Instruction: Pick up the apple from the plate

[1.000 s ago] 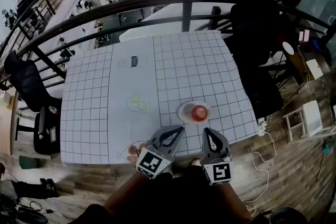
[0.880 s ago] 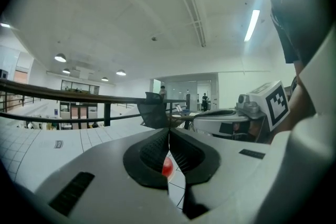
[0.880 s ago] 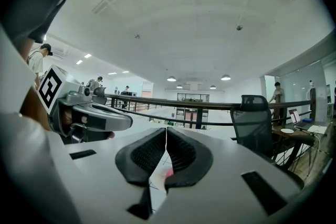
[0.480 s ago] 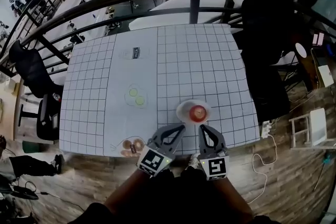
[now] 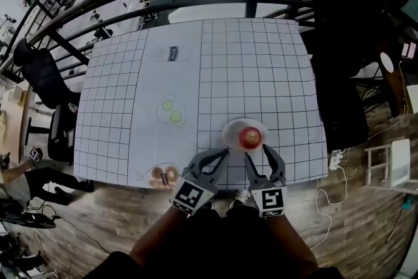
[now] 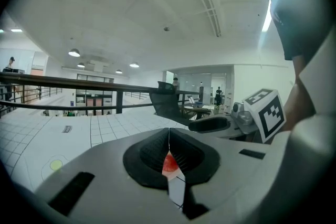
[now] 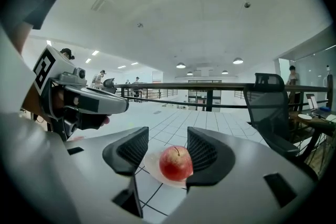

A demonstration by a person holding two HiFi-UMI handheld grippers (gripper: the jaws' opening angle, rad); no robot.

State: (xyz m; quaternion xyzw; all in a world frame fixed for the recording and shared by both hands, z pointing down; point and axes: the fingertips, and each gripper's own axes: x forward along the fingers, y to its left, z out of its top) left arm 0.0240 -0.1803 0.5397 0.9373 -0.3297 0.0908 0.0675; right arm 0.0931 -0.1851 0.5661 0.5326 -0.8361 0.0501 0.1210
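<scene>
Holding the right gripper [image 5: 258, 151] just short of the apple [image 5: 250, 136], jaws about half apart after just opening, framing it without touching it. Leaving the apple upright on the white plate [image 5: 230, 132] near the front edge of the gridded table [image 5: 130, 108]. Holding the left gripper [image 5: 222, 155] alongside, jaws meeting, gripping nothing.

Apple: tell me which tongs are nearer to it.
Right. The right tongs sit just short of the apple; their jaws have just been opening, with the apple ahead of them, not yet between. The left tongs, shut, are farther off to its left.
</scene>
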